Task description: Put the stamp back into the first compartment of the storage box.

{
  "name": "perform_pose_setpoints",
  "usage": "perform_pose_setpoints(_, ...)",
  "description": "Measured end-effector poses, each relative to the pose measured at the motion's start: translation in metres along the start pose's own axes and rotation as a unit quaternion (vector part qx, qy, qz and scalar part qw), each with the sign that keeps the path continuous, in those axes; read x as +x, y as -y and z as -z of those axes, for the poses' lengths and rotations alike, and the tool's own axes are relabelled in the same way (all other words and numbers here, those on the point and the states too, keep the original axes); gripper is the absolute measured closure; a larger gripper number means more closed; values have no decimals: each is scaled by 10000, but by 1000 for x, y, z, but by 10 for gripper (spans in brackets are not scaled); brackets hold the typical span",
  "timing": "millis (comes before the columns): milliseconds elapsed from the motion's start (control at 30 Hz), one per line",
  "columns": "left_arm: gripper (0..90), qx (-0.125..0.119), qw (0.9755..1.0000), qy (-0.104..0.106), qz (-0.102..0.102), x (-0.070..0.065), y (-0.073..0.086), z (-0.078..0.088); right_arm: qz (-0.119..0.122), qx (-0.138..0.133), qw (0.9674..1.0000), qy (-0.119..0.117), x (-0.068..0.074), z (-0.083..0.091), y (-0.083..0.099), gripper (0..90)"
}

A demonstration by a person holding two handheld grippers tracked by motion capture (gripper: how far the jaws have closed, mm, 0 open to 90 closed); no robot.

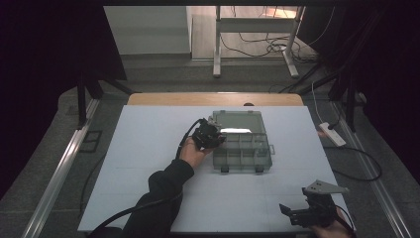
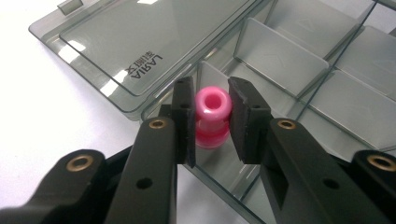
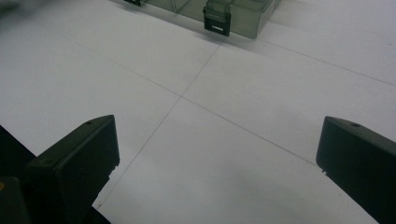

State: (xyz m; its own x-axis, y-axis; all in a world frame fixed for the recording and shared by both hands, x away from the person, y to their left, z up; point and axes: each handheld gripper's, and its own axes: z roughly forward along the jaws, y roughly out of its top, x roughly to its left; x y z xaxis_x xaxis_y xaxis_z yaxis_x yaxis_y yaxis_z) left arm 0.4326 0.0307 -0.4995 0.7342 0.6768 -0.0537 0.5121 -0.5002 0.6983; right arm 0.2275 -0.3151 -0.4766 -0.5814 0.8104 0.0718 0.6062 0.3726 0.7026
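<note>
Between the left gripper (image 2: 209, 122) pads sat a pink bead (image 2: 212, 116), clamped from both sides, hole facing up, hanging over a corner compartment of the smoky organizer box (image 2: 299, 65), the open lid (image 2: 140, 42) just beyond the tips. Best move, by judgement: lower straight down until the bead is below the divider walls, then release, so it doesn't bounce out. Right gripper (image 3: 219, 154) hung wide open, nothing in it, over the white table (image 3: 210, 93), well short of the box latch (image 3: 217, 21).

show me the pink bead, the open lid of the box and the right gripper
pink bead (image 2: 212, 103), left gripper view, its rounded top beside the hole
open lid (image 2: 140, 42), left gripper view, flat clear panel above the lettering
right gripper (image 1: 284, 210), high view, between its jaw tips
</note>
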Motion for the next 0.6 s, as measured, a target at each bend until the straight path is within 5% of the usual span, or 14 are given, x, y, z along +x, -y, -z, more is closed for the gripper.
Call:
perform_pose_setpoints(500, 705, 50, 9999, 67, 98, 1, 4, -9, 14, 7, 10000, 3, 0, 0, 0, 0)
perform_pose_setpoints(600, 616, 13, 10000, 77, 52, 0, 2, -8, 15, 5, 10000, 5, 0, 0, 0, 0)
